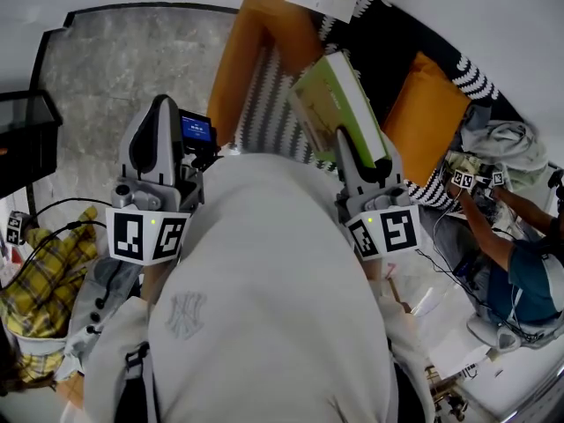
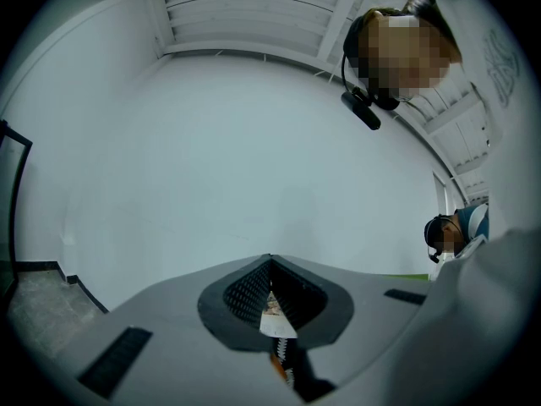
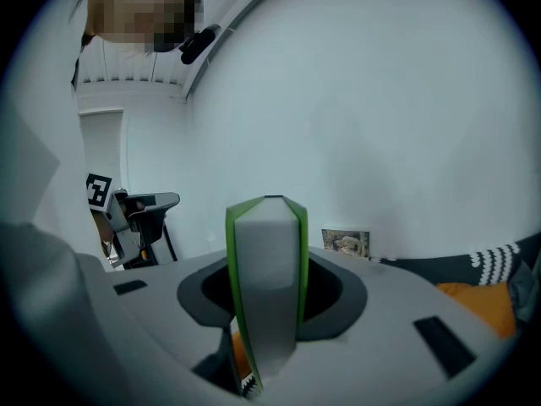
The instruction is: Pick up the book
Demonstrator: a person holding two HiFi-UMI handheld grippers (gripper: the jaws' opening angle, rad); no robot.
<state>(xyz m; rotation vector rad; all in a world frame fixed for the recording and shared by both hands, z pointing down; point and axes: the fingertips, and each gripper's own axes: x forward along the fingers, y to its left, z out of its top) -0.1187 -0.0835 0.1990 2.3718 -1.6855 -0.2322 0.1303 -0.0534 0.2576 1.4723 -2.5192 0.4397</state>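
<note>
White wall (image 3: 380,100) ahead | book (image 3: 266,227) clamped edgewise in right hand-held gripper (image 3: 270,269)

Dark couch (image 1: 398,35), 2 orange cushions (image 1: 425,109)

Grey floor (image 1: 115,69) lying open ahead of left gripper (image 1: 164,113), its jaws sitting closed on nothing. Black-framed object (image 1: 22,139) crowding far left edge. Yellow plaid cloth (image 1: 40,280) and cables (image 1: 53,211) cluttering floor at low left. Orange cushions (image 1: 256,51) and striped blanket (image 1: 264,113) blocking way ahead of right gripper (image 1: 354,152), its jaws clamping green book (image 1: 339,104). Second person (image 1: 520,267) sitting close on right, narrowing that side.
</note>
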